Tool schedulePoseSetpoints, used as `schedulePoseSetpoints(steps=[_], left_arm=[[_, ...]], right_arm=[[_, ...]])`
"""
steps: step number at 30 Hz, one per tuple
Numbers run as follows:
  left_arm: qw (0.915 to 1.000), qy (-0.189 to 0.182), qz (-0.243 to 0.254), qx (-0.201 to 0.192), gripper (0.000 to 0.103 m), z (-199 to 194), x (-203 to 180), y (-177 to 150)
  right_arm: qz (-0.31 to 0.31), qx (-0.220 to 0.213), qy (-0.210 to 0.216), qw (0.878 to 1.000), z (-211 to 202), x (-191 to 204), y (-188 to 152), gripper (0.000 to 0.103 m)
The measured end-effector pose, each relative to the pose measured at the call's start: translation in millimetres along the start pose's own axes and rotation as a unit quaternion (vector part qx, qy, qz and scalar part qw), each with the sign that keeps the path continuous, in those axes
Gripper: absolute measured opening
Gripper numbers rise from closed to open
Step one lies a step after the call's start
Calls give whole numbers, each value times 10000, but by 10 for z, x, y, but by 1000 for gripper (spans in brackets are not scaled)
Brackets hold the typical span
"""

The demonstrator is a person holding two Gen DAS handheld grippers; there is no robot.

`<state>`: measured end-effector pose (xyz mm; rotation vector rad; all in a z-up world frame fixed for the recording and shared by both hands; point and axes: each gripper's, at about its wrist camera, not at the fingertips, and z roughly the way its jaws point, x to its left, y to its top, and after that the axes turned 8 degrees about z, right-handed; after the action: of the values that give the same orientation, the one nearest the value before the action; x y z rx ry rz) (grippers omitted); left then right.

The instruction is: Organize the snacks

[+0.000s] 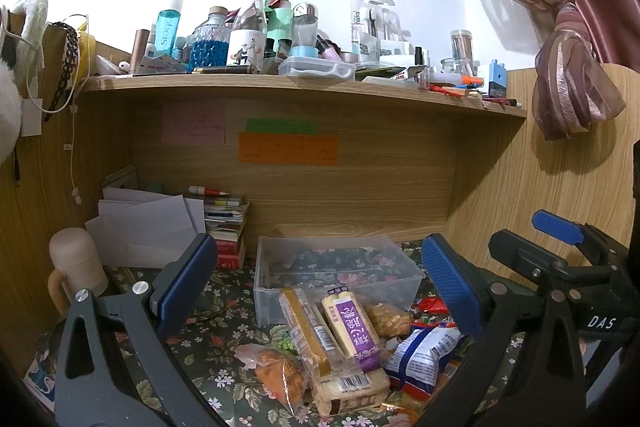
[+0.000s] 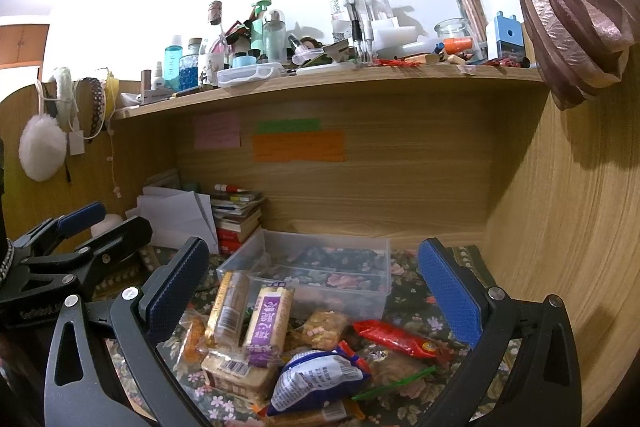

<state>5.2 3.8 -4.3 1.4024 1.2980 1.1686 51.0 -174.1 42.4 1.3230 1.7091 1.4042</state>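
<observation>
I am holding my left gripper spread wide and empty above the snack pile, and my right gripper is hanging just as wide and empty over the same heap, so neither is grasping anything. By my reading the sorting is only beginning: every snack I can see is lying loose on the table, none inside the bin. Nearest me a blue and white bag is resting on the heap, with a red packet just beside it and a tan boxed snack underneath two upright bars, one purple-labelled bar and one brown bar. An orange wrapped snack is sitting at the left edge of the pile. Just behind them the clear plastic bin is standing open, and it is looking empty, the floral cloth showing through its floor. So all of the moving is remaining to be done. Farther back, books and white papers are stacking against the wooden back panel, where sticky notes are clinging. Above, a crowded shelf is carrying bottles and jars, and a pink curtain is hanging knotted at the right
</observation>
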Motion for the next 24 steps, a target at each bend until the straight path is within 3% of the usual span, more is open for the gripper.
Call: schedulePoseSetpoints(steps=[19,24], left_arm=[[10000,0,60,-7,103,-16,-15,-36],[9999,-24,76,100,93,51,0,-64]], right_arm=[[36,26,29,10000,10,0,2,103],[68,107,-9,9999,60,-45,-11,101]])
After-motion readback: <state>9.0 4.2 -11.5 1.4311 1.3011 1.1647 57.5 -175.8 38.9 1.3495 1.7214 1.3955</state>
